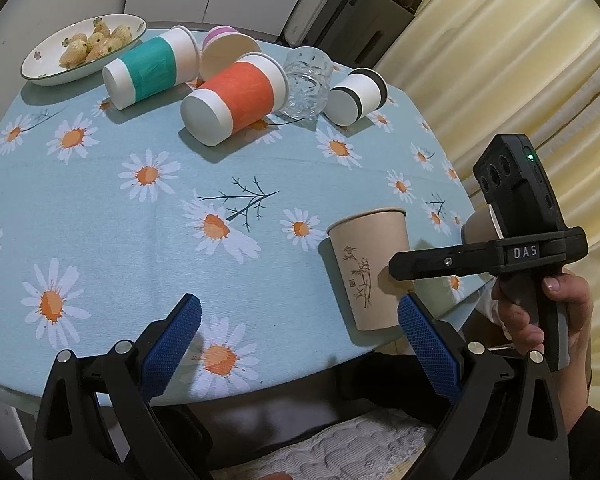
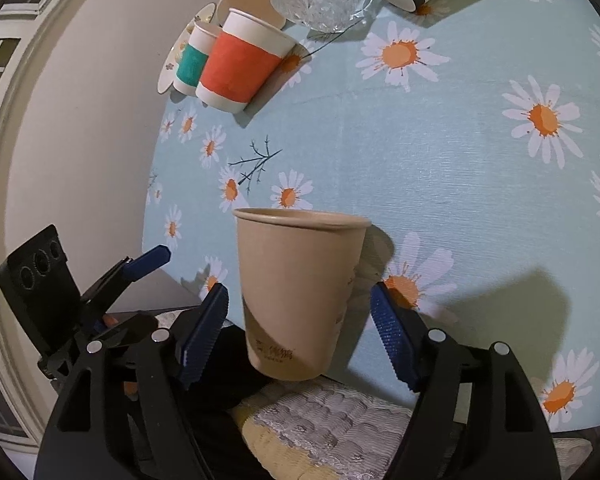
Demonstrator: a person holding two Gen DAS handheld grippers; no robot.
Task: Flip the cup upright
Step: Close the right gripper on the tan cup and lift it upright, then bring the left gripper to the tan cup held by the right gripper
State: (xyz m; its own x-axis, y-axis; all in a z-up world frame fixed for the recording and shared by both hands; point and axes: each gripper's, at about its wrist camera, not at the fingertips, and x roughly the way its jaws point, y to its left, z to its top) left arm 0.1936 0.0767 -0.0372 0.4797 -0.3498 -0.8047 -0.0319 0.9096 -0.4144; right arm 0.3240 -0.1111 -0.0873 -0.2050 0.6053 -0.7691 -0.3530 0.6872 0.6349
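A tan paper cup (image 1: 370,268) with a bamboo drawing stands upright near the table's front right edge. In the right wrist view the cup (image 2: 296,292) sits between the blue pads of my right gripper (image 2: 300,320), which is open with a gap on both sides. My left gripper (image 1: 300,344) is open and empty, low over the front edge, with the cup just beside its right pad (image 1: 428,344). The right gripper's body (image 1: 512,240) shows at the right of the cup.
At the far side lie a teal-banded cup (image 1: 148,68), an orange-banded cup (image 1: 232,98), a pink-banded cup (image 1: 228,50) and a black-banded cup (image 1: 356,96), all on their sides, beside a glass tumbler (image 1: 306,80). A plate of strawberries (image 1: 84,50) stands far left. A yellow curtain (image 1: 500,60) hangs right.
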